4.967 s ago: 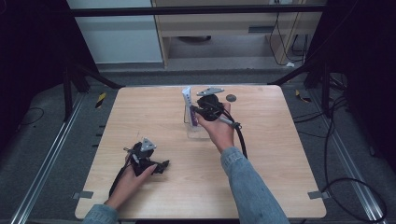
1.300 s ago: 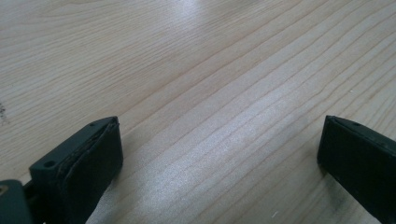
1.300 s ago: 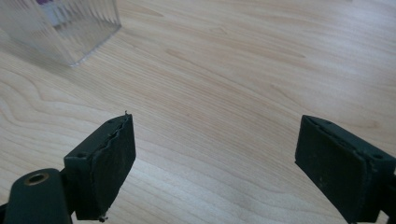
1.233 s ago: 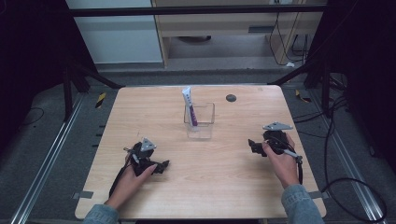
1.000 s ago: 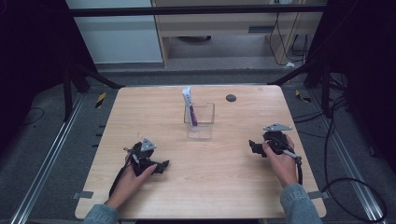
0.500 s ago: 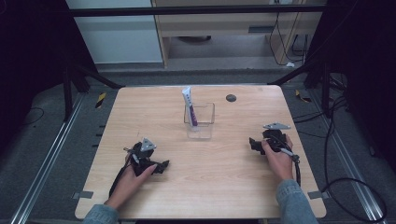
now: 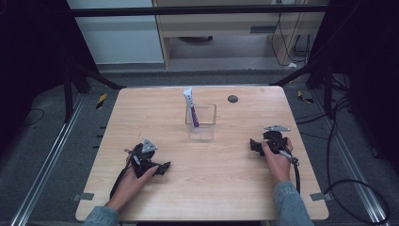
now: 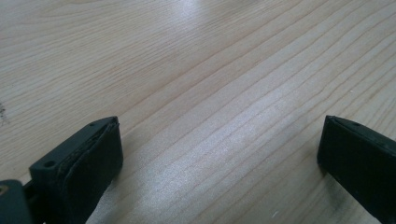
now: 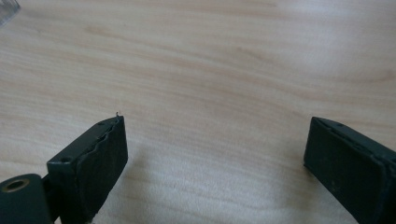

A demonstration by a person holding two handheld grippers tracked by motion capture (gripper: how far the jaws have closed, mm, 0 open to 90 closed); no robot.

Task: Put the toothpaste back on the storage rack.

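A clear, square-sided container (image 7: 202, 123) stands upright near the middle of the wooden table (image 7: 141, 108). A white tube with a purple lower part (image 7: 191, 109) leans inside it — its flat white end sticks out above the rim, tilted toward the table's far left.

No words, numbers or signs can be read here. The white and purple tube (image 7: 190, 107) that stands in the clear cup (image 7: 202, 123), near the 12 o'clock side of the table (image 7: 221, 188), may have print on it, but it is too small and blurry to read. The small dark round thing (image 7: 232, 98) at about 1 o'clock from the cup shows no letters. The yellow and black striped bits (image 7: 101, 100) on the floor are just stripes, not words.
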